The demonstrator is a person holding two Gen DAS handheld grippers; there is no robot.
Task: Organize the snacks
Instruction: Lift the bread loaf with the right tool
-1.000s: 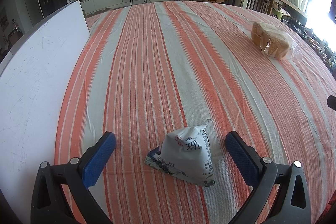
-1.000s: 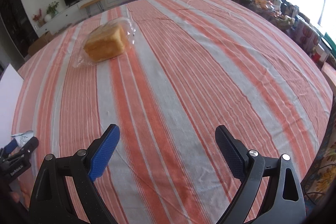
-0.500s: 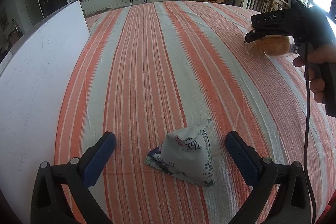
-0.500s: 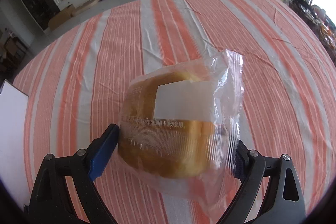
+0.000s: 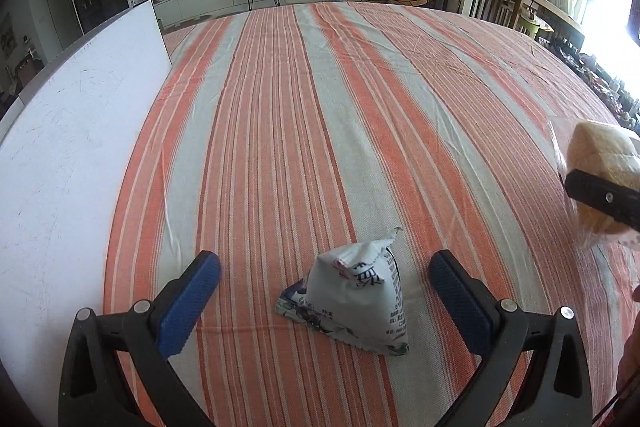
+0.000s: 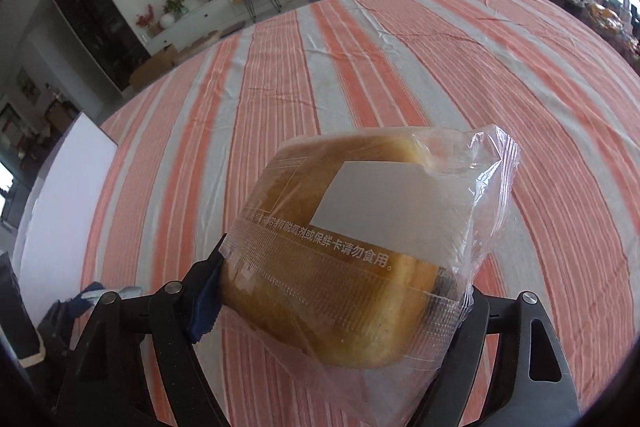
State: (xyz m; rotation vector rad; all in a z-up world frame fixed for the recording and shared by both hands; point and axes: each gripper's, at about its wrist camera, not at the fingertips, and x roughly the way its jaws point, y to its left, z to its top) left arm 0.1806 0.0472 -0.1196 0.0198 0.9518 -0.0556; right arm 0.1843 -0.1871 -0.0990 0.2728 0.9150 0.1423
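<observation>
right gripper (image 6: 340, 303): clamped on bagged bread loaf (image 6: 356, 243), apparently lifted off striped tabletop (image 6: 400, 67) | left gripper (image 5: 324, 291): fingers apart, straddling white snack packet (image 5: 356, 303) resting on tabletop | white board (image 5: 68, 147): along left edge

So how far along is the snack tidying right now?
Nothing looks placed yet. In hand: the right tongs grip the clear-bagged golden bread loaf, lifted off the striped cloth. Left: the white triangular snack packet sits ungrasped between the open left tongs.
</observation>
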